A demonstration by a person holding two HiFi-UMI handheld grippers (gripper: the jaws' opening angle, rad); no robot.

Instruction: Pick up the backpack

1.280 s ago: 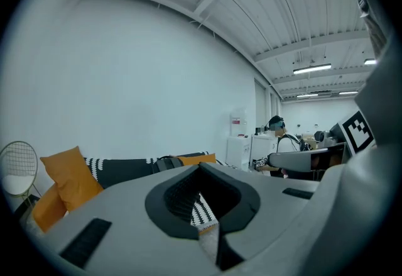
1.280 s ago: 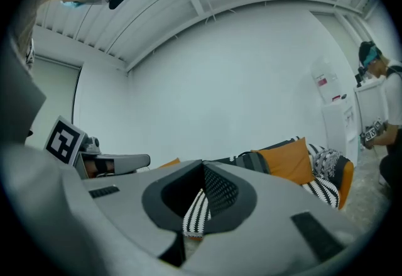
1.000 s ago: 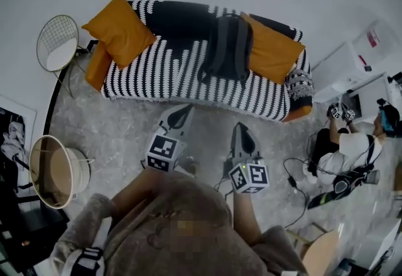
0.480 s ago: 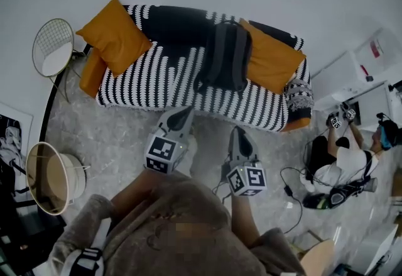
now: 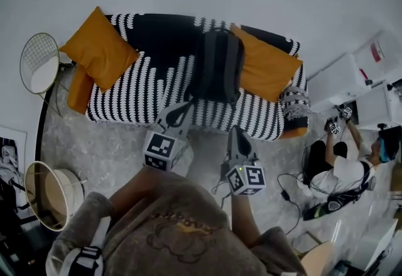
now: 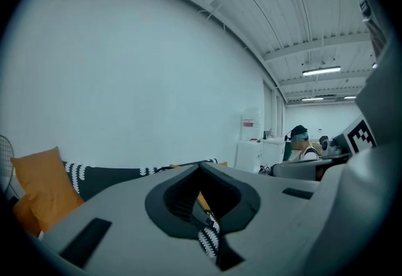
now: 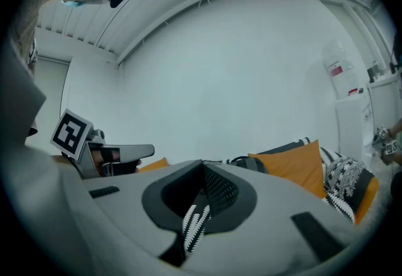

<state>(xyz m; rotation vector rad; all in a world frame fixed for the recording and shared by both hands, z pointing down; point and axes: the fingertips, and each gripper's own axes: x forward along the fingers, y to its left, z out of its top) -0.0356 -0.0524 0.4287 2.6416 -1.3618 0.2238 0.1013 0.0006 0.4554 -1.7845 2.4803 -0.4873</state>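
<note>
A dark grey backpack (image 5: 217,67) stands on the black-and-white striped sofa (image 5: 135,89), leaning against its backrest between two orange cushions. My left gripper (image 5: 183,110) is shut and empty, its tip over the sofa's front edge just below the backpack's lower left corner. Further right and a little further back from the sofa, my right gripper (image 5: 236,135) is shut and empty over the floor. In the right gripper view the closed jaws (image 7: 202,166) point at the sofa, and the backpack's top (image 7: 249,162) peeks above them. The left gripper view has the shut jaws (image 6: 201,169) aimed at the sofa back (image 6: 116,175).
An orange cushion (image 5: 97,48) lies at the sofa's left end, another (image 5: 262,64) right of the backpack. A wire side table (image 5: 39,62) and a round lamp (image 5: 49,194) stand at the left. A person (image 5: 342,168) sits on the floor at the right among cables (image 5: 290,192).
Both grippers have moved forward towards the sofa. The sofa and backpack sit lower and closer in the head view, and the left tip now reaches the sofa's front edge.
</note>
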